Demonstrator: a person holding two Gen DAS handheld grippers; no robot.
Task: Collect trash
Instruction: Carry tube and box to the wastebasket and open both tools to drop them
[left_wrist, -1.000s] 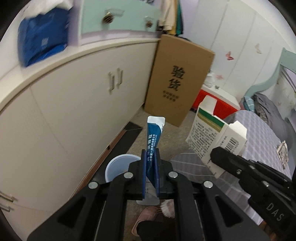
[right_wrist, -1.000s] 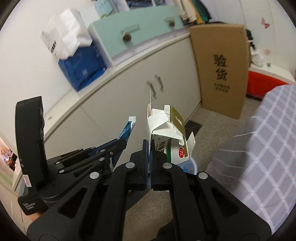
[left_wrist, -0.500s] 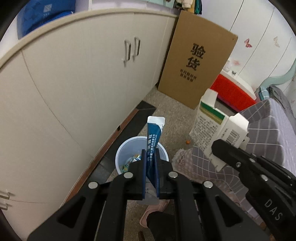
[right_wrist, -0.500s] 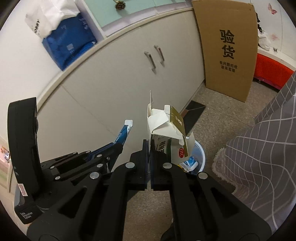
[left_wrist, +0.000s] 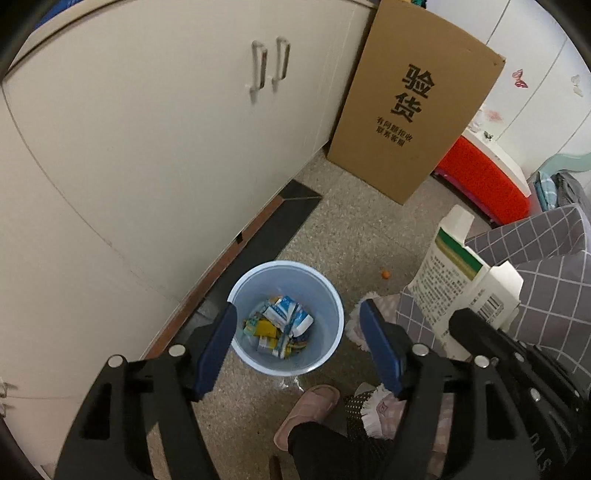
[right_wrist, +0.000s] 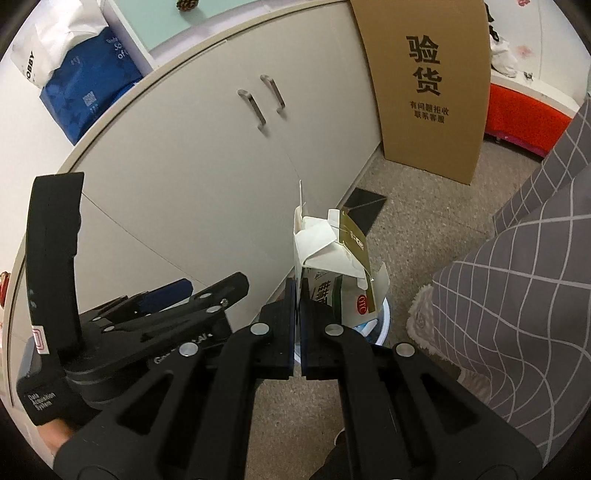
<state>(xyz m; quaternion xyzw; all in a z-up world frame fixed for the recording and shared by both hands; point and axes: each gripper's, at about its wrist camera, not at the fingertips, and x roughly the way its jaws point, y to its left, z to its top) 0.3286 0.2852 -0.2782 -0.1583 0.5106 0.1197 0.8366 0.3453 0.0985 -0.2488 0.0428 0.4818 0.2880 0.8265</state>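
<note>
Our left gripper (left_wrist: 295, 332) hangs spread wide over the blue trash bin (left_wrist: 325, 284) of wrappers. Our right gripper (right_wrist: 297, 295) pinches a white medicine carton (right_wrist: 325, 254).

Bin (right_wrist: 382, 317) mostly hidden behind carton (right_wrist: 334, 273); wrapper print inside bin too small to read; carton's lower end hidden by jaws.

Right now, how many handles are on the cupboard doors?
2. One handle sits on the left door, the other handle right beside it on the right door of the cupboard. More cupboard runs out of view, so others may be hidden.
</note>
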